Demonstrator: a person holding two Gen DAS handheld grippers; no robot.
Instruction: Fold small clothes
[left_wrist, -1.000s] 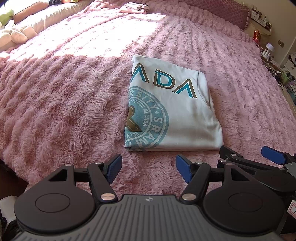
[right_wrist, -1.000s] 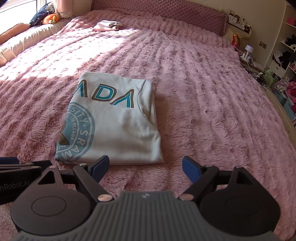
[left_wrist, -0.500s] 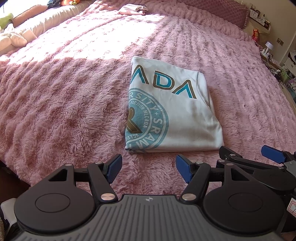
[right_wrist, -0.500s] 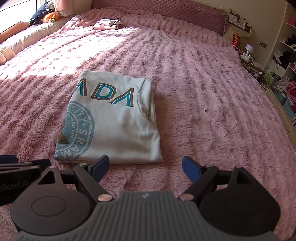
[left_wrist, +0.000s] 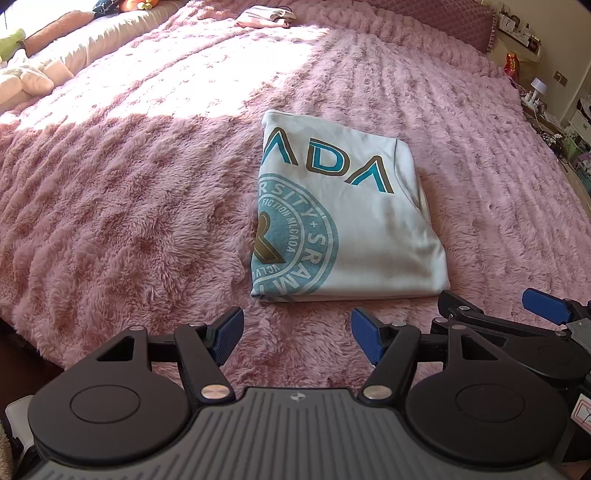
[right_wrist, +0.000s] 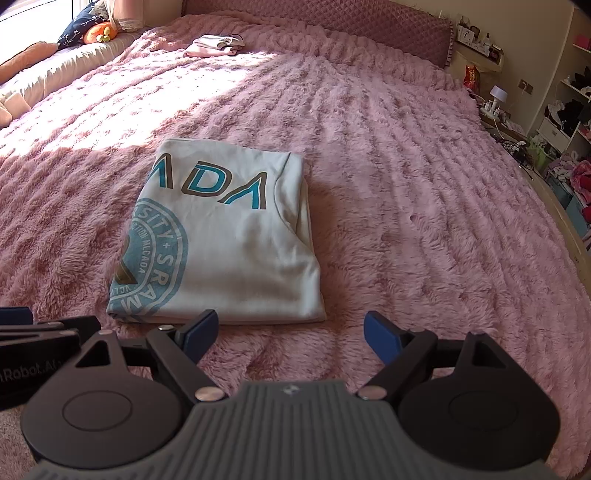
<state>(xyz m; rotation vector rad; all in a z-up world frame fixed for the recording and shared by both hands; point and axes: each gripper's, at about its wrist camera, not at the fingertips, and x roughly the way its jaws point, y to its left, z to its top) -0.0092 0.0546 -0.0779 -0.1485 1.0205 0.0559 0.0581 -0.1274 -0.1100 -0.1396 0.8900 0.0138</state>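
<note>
A pale blue-white T-shirt with teal lettering and a round teal print lies folded into a neat rectangle on the pink fluffy bedspread; it also shows in the right wrist view. My left gripper is open and empty, held just short of the shirt's near edge. My right gripper is open and empty, near the shirt's near right corner. The right gripper also shows at the right edge of the left wrist view.
A small folded pink-and-white garment lies far back on the bed. Pillows and soft toys line the left side. A padded headboard stands at the back. A cluttered floor and shelves lie beyond the right bed edge.
Both grippers have stayed open and have drawn back slightly from the folded shirt. The shirt has not moved.
</note>
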